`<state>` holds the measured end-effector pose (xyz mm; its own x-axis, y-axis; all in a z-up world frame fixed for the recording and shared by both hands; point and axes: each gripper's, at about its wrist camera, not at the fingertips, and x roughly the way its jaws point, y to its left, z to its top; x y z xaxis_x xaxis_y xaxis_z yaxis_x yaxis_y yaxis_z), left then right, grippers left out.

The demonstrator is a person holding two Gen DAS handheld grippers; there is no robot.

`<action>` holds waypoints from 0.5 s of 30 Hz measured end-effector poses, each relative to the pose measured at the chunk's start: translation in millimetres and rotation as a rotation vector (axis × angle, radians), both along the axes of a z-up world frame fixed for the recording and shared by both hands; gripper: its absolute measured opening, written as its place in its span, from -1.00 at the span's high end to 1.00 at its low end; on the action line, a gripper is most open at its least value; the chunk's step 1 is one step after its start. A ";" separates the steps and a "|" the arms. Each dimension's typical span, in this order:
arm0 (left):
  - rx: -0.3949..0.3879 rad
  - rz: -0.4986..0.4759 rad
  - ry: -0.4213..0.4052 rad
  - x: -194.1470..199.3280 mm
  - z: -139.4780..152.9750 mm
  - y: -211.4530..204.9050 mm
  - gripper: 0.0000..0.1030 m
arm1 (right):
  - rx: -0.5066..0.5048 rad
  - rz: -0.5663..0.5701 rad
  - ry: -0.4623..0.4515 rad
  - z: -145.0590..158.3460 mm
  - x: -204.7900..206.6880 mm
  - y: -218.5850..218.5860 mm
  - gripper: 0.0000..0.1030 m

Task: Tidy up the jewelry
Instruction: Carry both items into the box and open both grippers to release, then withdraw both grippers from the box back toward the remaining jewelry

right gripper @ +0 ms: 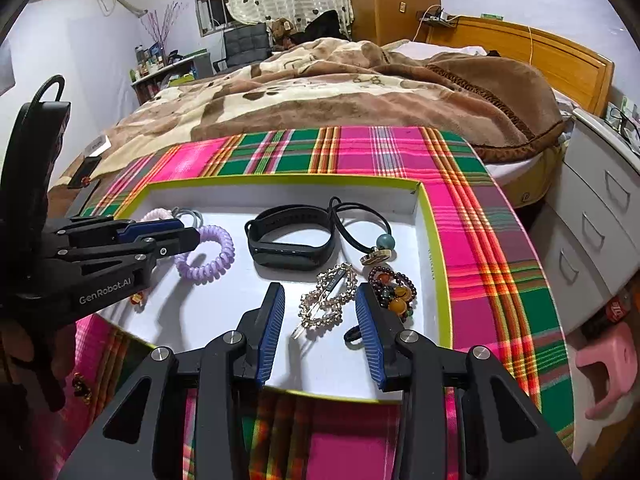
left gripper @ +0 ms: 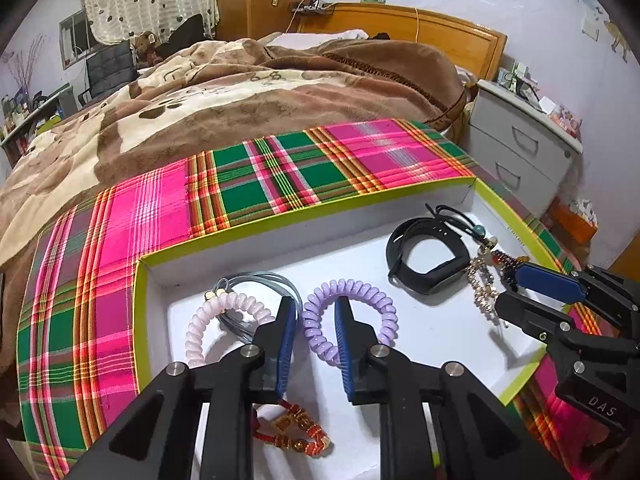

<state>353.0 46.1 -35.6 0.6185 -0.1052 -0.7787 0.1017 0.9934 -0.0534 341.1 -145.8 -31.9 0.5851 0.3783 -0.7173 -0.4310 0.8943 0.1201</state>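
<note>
Left wrist: left gripper spread, empty, over the white tray; purple coil band loops around its right finger, apparently loose. Right wrist: right gripper spread wide, empty, straddling the gold hair clip, which runs diagonally, near-left to far-right; the right hand is nearer.

Readable markings on the two claws

We read "GenRobot.AI" in pale letters on the black body of the left claw, seen from the right wrist view. We read "DAS" in pale letters on the black body of the right claw, seen from the left wrist view. Small print on the tray's green rim is too tiny for us to read.
</note>
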 end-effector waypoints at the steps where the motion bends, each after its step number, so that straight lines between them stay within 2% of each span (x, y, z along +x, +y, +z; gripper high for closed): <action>1: -0.004 0.002 -0.005 -1.6 1.9 0.5 0.55 | 0.003 -0.001 -0.003 1.4 -1.8 -0.9 0.26; 6: -0.011 0.013 -0.051 -18.5 15.7 3.5 0.55 | 0.018 -0.006 -0.029 12.6 -14.9 -7.3 0.26; 15: -0.036 0.046 -0.162 -78.5 47.8 7.2 0.55 | 0.052 -0.002 -0.095 35.6 -63.2 -19.0 0.26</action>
<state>274.5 53.3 12.1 0.7403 -0.1000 -0.6648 0.0659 0.9949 -0.0762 277.9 -164.7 3.7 0.6503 0.4122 -0.6381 -0.4410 0.8888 0.1246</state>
